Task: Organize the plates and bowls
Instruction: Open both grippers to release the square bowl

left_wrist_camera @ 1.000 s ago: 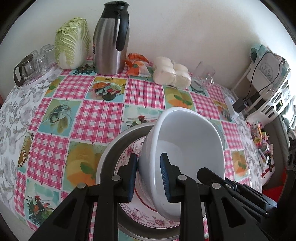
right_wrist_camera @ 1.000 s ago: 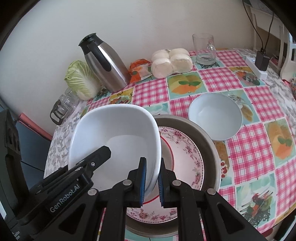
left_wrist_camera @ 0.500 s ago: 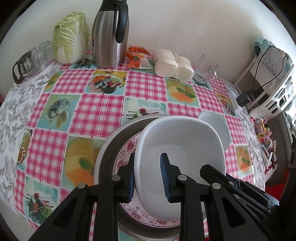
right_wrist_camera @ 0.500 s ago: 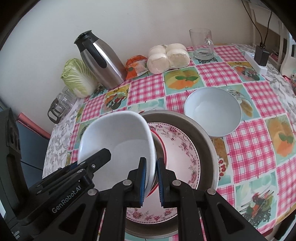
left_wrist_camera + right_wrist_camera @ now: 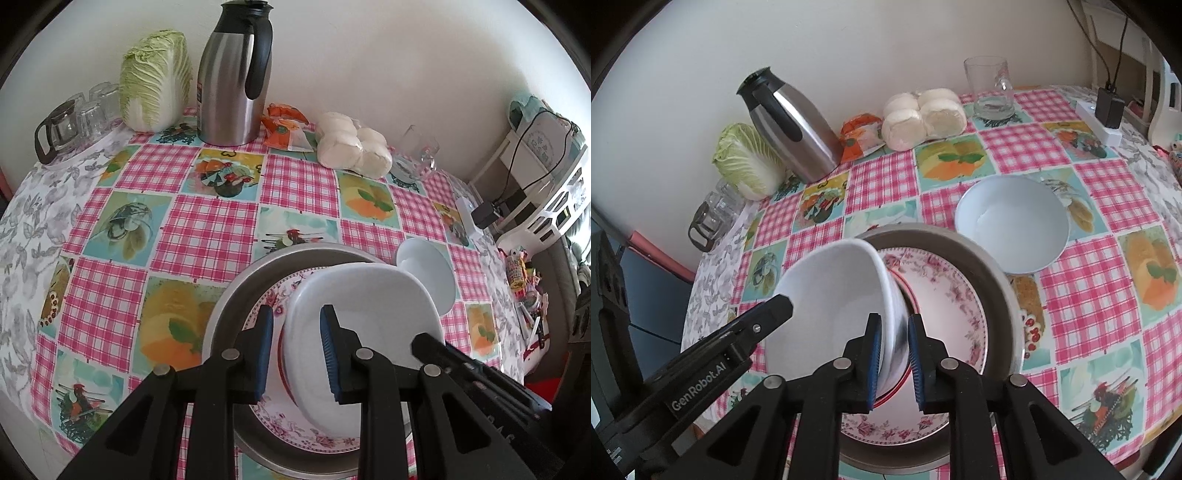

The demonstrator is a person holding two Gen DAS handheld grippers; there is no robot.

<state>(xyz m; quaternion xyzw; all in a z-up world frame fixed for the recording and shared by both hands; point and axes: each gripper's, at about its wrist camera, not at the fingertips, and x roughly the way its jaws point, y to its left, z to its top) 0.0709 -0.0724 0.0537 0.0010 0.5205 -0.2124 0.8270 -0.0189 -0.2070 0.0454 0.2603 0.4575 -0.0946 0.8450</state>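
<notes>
- The white squarish ceramic bowl (image 5: 364, 317) sits tilted on the floral-rimmed pink-and-white plate (image 5: 945, 291), which lies in the wide grey metal pan (image 5: 993, 266).
- The left gripper (image 5: 297, 354) straddles the bowl's near rim; whether its pads press I cannot tell.
- The right gripper (image 5: 892, 360) has just been opening, the bowl's rim between its blue pads (a gap shows on one side).
- A round white bowl (image 5: 1012, 225) rests just beside the pan on the checked tablecloth (image 5: 207, 236).

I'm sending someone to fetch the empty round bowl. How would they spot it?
Find the big metal pan holding the floral plate on the checked tablecloth. The round bowl sits on the cloth against the pan's rim, toward the glass mug. Unlike the squarish white bowl, it stands alone, untouched.
</notes>
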